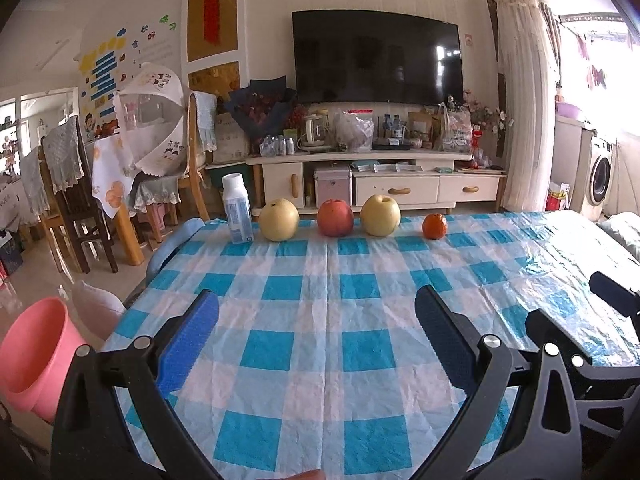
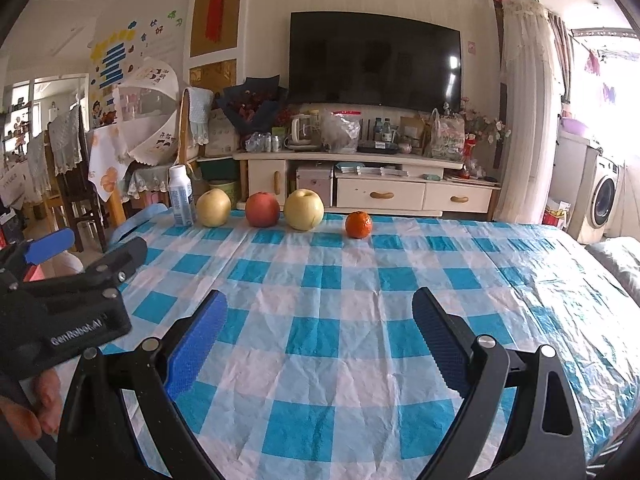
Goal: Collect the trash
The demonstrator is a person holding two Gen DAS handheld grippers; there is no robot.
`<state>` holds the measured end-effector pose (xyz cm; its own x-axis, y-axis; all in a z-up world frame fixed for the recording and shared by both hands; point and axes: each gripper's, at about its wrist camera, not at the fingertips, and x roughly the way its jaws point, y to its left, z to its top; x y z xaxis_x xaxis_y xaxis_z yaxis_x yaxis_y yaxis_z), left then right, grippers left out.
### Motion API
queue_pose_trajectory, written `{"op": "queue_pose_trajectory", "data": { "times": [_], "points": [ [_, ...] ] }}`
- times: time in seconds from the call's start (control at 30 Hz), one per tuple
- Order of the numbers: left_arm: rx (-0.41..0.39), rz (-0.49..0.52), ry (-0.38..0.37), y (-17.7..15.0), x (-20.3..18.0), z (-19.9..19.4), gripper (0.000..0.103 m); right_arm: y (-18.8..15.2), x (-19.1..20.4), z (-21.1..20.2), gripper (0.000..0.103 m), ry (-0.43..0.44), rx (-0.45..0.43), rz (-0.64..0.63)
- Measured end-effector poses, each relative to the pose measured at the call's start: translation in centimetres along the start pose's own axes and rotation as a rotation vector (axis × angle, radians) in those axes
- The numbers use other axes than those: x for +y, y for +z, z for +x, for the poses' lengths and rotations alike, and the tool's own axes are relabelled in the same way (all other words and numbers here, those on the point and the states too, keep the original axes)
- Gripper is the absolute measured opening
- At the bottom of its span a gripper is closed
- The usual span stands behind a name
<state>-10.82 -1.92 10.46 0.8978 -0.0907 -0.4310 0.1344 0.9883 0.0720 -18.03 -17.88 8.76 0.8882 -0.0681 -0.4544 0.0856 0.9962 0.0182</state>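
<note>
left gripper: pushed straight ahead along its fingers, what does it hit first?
The left gripper is open, over bare checked tablecloth. Nothing lies between its fingers and the far row. Straight ahead sits the red apple, probably first, with pears close on either side; depth and height are uncertain.
</note>
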Motion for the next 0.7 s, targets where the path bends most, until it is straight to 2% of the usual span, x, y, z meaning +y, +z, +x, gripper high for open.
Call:
{"op": "queue_pose_trajectory", "data": {
  "times": [0.27, 0.43, 0.7],
  "points": [
    [0.039, 0.011, 0.006, -0.7, -0.1, 1.9, 0.099, -0.1, -0.2, 1.2, 0.093, 0.003, 0.037, 0.018],
    [0.100, 0.023, 0.016, -1.6, -0.4, 4.0, 0.099, -0.4, -1.1, 3.4, 0.095, -0.024, 0.116, 0.065],
    [0.337, -0.036, 0.023, -3.8, 0.2, 10.4, 0.099, -2.5, -2.0, 10.0, 0.095, -0.093, 0.367, 0.112]
  ]
}}
